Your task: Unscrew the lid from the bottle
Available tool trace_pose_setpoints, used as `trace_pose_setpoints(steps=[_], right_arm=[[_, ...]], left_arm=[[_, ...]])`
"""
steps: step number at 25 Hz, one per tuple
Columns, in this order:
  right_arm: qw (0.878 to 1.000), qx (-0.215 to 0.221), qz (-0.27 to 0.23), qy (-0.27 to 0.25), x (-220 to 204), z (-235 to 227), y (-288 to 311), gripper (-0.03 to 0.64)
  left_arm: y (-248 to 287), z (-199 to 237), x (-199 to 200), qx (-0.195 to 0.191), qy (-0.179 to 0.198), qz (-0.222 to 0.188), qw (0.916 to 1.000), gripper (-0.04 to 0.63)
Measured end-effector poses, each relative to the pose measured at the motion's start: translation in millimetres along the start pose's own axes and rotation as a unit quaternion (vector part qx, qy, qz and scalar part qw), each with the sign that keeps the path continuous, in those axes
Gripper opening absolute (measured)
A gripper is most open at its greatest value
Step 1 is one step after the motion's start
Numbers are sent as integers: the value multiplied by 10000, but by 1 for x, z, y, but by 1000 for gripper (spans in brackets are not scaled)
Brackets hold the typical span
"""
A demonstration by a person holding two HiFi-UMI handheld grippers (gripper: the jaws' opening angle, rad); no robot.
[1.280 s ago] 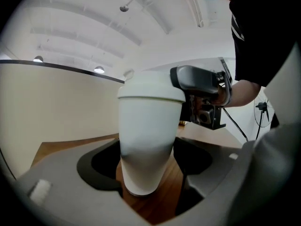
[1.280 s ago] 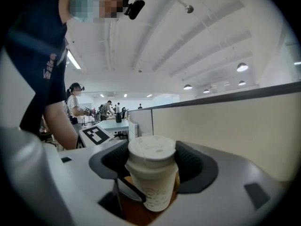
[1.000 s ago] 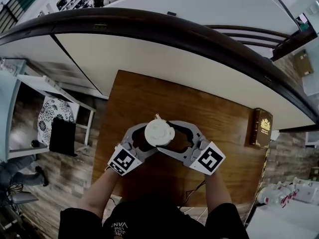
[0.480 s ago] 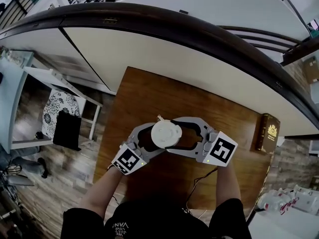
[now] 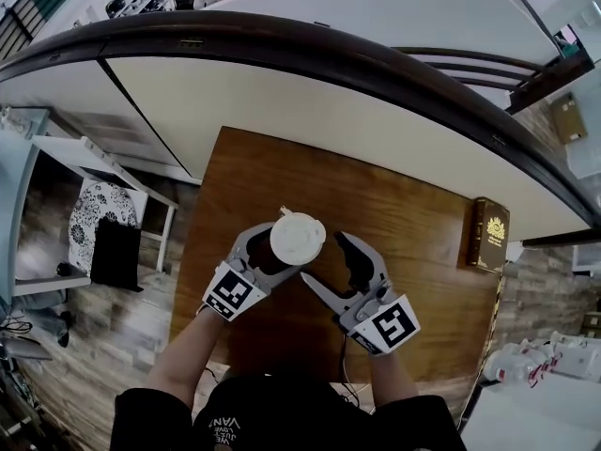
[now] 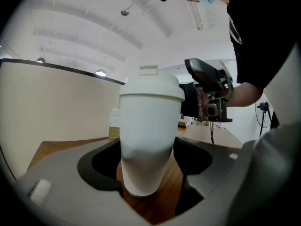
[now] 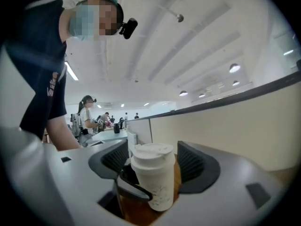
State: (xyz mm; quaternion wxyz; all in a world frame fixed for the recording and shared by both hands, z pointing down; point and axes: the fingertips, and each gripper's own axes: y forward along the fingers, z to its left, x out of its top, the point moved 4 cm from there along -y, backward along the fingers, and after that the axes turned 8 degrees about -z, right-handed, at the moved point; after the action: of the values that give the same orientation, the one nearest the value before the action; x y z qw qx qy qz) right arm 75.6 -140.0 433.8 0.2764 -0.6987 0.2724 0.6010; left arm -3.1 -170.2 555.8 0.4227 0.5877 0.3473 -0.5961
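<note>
Jaws of the left gripper (image 5: 280, 257) were clamped on the upright, lidded bottle (image 6: 143, 145) on the table (image 5: 413, 224), while those of the right gripper (image 5: 325, 259) were held wide apart, empty, just to its right.

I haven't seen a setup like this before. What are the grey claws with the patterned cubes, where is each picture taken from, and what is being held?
There is no robot here. A person holds a two-jaw gripper in each hand, and the patterned cubes are part of the grippers. The head view comes from a camera on the person's head, looking down on a wooden table. The other two views come from a camera on each gripper, looking along its jaws. The left gripper is closed on a white bottle, and the lid is on. The right gripper is open and empty, just beside the bottle. A brown book lies at the table's right edge.
</note>
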Motion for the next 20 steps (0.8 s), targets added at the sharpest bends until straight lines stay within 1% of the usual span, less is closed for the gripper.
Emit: trace_pose_setpoints(steps=[2, 4, 8, 13, 16, 20], right_arm=[[9993, -360, -11, -80, -3, 10, -1, 307], [9987, -513, -21, -57, -7, 16, 0, 307], [9982, -561, -103, 160, -11, 22, 4, 307], [9984, -571, 9, 56, -13, 15, 8, 306], [9991, -395, 130, 79, -16, 9, 10, 307], [9995, 156, 241, 150, -19, -1, 16, 307]], left_arm=[[0, 0, 0, 33, -24, -6, 10000, 348], [1, 0, 0, 51, -37, 2, 10000, 348], [2, 0, -1, 50, -52, 26, 10000, 348], [3, 0, -1, 40, -20, 39, 10000, 348], [3, 0, -2, 35, 8, 39, 10000, 347], [2, -1, -1, 29, 16, 24, 10000, 347]])
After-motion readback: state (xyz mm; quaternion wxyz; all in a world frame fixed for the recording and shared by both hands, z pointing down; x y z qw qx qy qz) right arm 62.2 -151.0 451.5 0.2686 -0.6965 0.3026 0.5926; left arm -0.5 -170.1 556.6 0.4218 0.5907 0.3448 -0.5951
